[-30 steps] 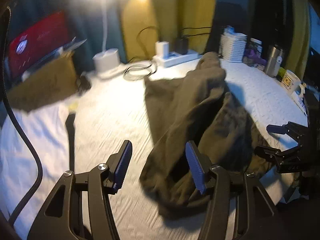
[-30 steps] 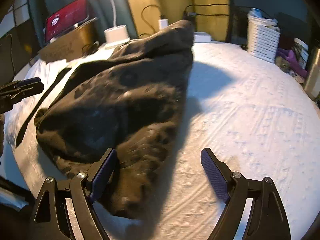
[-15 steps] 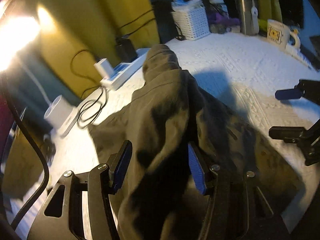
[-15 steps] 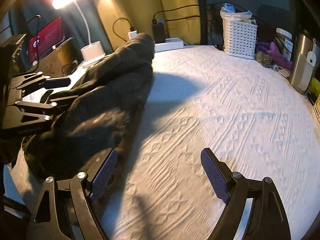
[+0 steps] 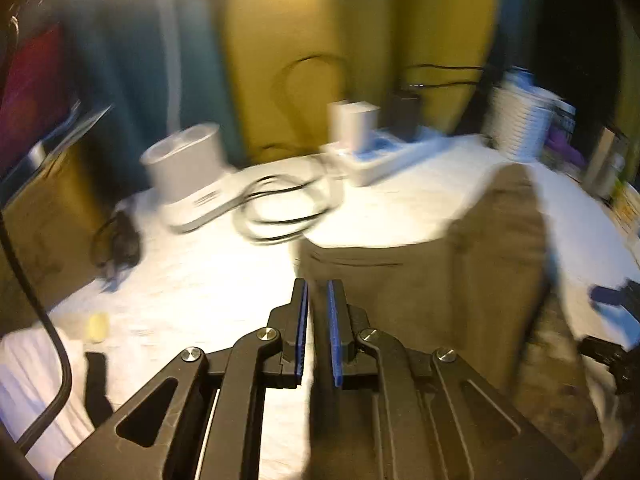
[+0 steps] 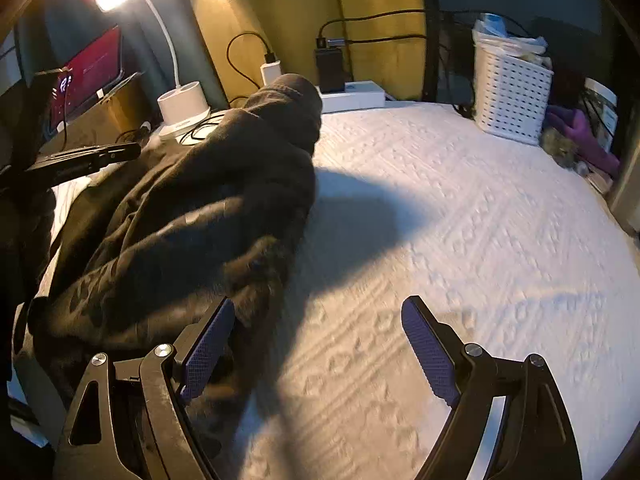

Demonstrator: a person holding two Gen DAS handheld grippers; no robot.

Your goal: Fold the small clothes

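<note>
Your left gripper (image 5: pixel 317 304) is closing at the near left edge of the dark garment (image 5: pixel 460 272), cloth apparently between the pads, though blur leaves the bite unconfirmed. Your right gripper (image 6: pixel 318 344) stands wide open and empty over the white bedspread (image 6: pixel 460 220). The garment lies heaped to its left, long axis running away toward the lamp (image 6: pixel 182 108); your left hand is nearer.

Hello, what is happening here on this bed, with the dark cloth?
A person is folding a dark brown garment on a white textured cover, with tongs in each hand. The left tongs are closing on an edge of the garment, which lies between the pads. The right tongs are wide open and empty, beside the garment's near end. No neat fold shows yet.
</note>
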